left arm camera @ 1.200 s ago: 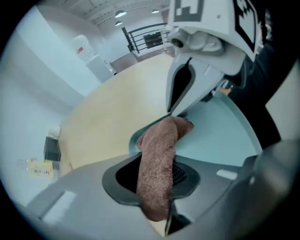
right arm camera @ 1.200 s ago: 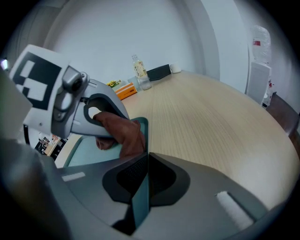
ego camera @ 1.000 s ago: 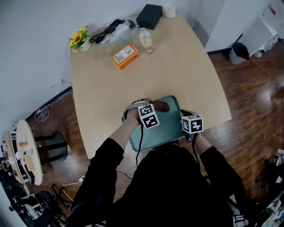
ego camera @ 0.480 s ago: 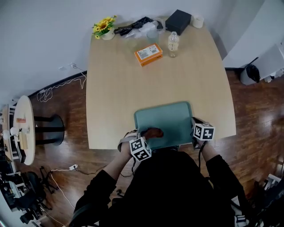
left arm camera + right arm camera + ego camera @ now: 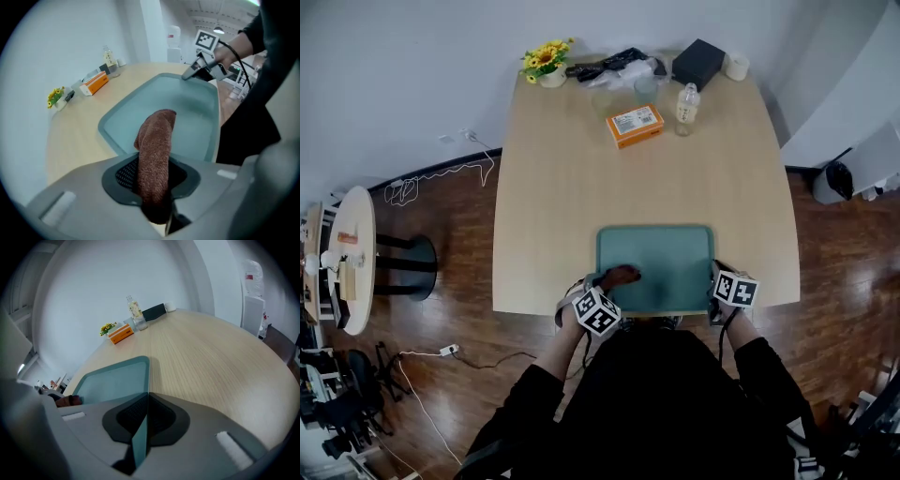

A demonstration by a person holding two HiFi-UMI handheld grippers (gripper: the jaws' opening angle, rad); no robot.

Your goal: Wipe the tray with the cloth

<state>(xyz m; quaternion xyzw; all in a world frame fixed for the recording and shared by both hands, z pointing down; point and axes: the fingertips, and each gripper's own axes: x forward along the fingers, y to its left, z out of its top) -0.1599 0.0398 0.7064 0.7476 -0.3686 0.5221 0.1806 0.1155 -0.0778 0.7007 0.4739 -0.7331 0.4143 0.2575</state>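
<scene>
The rust-brown knitted cloth point(image 5: 157, 140) vanishes between the fingers point(image 5: 123, 174) of the left gripper point(image 5: 157, 185). Print on the flat orange box point(image 5: 635, 125) is too small to read.

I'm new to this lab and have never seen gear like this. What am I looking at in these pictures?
No robot here: a person holds a two-jaw gripper in each hand. The overhead picture comes from a camera on their head; the other two from cameras riding on each gripper. The left gripper is shut on a brown cloth resting on the teal tray; the right gripper clamps the tray's rim. At the table's far end stand an orange box, a bottle, flowers and a black box.
</scene>
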